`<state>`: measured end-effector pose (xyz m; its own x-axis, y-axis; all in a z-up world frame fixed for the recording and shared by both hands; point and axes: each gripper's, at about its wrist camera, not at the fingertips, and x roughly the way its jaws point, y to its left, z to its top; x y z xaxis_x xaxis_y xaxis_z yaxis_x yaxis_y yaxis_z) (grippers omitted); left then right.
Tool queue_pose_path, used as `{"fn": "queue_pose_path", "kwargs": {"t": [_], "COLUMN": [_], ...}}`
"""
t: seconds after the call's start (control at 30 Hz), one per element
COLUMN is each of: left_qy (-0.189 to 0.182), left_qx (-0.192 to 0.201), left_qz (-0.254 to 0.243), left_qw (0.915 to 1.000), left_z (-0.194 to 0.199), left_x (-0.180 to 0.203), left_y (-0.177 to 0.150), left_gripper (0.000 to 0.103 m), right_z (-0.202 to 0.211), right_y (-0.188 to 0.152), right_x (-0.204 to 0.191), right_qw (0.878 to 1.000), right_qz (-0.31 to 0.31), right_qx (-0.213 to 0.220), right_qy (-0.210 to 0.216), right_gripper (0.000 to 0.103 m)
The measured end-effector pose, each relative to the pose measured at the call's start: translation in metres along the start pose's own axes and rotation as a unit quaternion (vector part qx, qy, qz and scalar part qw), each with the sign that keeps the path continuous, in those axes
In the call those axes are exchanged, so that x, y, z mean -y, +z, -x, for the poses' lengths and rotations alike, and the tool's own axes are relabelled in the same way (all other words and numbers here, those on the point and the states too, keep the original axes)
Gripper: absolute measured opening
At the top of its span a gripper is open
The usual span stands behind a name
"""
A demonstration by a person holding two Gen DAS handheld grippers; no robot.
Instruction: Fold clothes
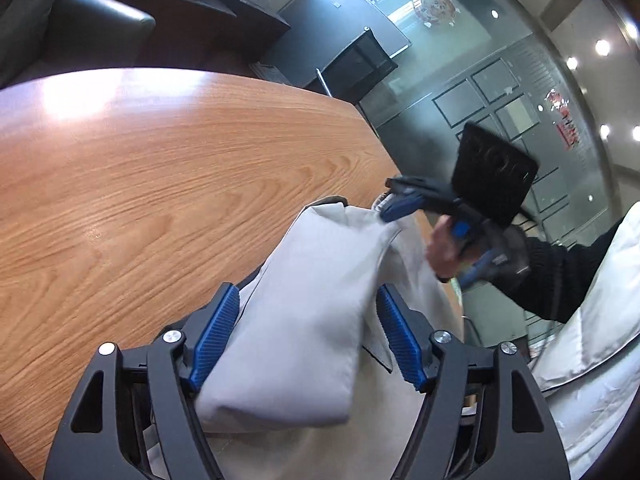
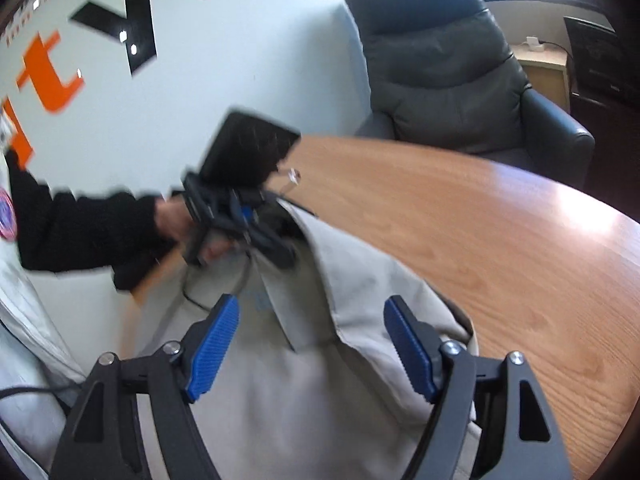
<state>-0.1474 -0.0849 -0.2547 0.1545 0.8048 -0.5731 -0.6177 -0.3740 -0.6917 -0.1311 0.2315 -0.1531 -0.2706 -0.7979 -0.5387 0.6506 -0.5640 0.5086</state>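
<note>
Fabric lies bunched at the near edge of a round wooden counter (image 1: 140, 168), where a person works a pale grey garment (image 1: 304, 312) with a hand-held gripper in each hand. Seen from the left wrist camera, the left hand-held gripper (image 1: 308, 334) stands with its blue ribbed pads wide apart on either side of a folded-over flap of the cloth; the left pad sits close against the fold, the right pad appears clear of it, so the jaws read as open rather than clamped. From the same view the right hand-held gripper (image 1: 390, 206) reaches in from the side, its tips at the far corner of the fold, though whether they touch the cloth cannot be told. The right wrist camera shows that gripper's own jaws (image 2: 312, 346) spread wide over the rumpled body of the garment (image 2: 320, 400), pressing on nothing. The person's dark sleeve (image 2: 80, 232) crosses in from the left. A grey armchair (image 2: 444, 76) stands beyond the counter. The doubled flap suggests one fold is laid down, with both tools likely placed to take the next edge. The slack cloth could slip back open if released carelessly.
</note>
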Motion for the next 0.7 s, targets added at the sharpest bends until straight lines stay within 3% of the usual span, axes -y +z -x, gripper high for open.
{"fn": "queue_pose_path", "kwargs": {"t": [0.2, 0.27, 0.33, 0.4, 0.43, 0.53, 0.57, 0.63, 0.7], "left_qy": [0.026, 0.038, 0.047, 0.026, 0.014, -0.023, -0.023, 0.01, 0.054], "left_qx": [0.019, 0.058, 0.121, 0.168, 0.17, 0.11, 0.069, -0.021, -0.066], "left_qz": [0.009, 0.022, 0.04, 0.037, 0.022, -0.03, -0.047, -0.086, -0.078], "left_qw": [0.9994, 0.9973, 0.9907, 0.9848, 0.985, 0.9932, 0.9962, 0.996, 0.9933], "left_z": [0.007, 0.03, 0.069, 0.103, 0.109, 0.084, 0.064, 0.017, -0.012], "left_x": [-0.006, -0.012, -0.018, -0.005, 0.007, 0.049, 0.058, 0.067, 0.047], "left_y": [0.006, 0.009, 0.01, 0.005, 0.001, -0.009, -0.01, -0.011, -0.008], "left_gripper": [0.076, 0.076, 0.076, 0.077, 0.078, 0.082, 0.082, 0.082, 0.079], "right_z": [-0.012, -0.012, -0.001, 0.013, 0.011, -0.008, -0.014, -0.02, -0.017], "right_y": [0.02, 0.023, 0.018, 0.01, 0.003, -0.021, -0.028, -0.039, -0.046], "right_x": [0.002, 0.001, -0.003, -0.01, -0.019, -0.037, -0.04, -0.037, -0.033], "right_qw": [0.997, 0.994, 0.989, 0.987, 0.988, 0.993, 0.994, 0.99, 0.985], "right_qz": [-0.058, -0.08, -0.103, -0.111, -0.109, -0.095, -0.092, -0.092, -0.091], "right_qx": [0.05, 0.079, 0.111, 0.119, 0.11, 0.046, 0.026, 0.008, 0.003], "right_qy": [0.009, 0.01, 0.006, 0.001, -0.002, -0.044, -0.061, -0.106, -0.148], "right_gripper": [0.083, 0.083, 0.084, 0.087, 0.087, 0.088, 0.088, 0.087, 0.086]}}
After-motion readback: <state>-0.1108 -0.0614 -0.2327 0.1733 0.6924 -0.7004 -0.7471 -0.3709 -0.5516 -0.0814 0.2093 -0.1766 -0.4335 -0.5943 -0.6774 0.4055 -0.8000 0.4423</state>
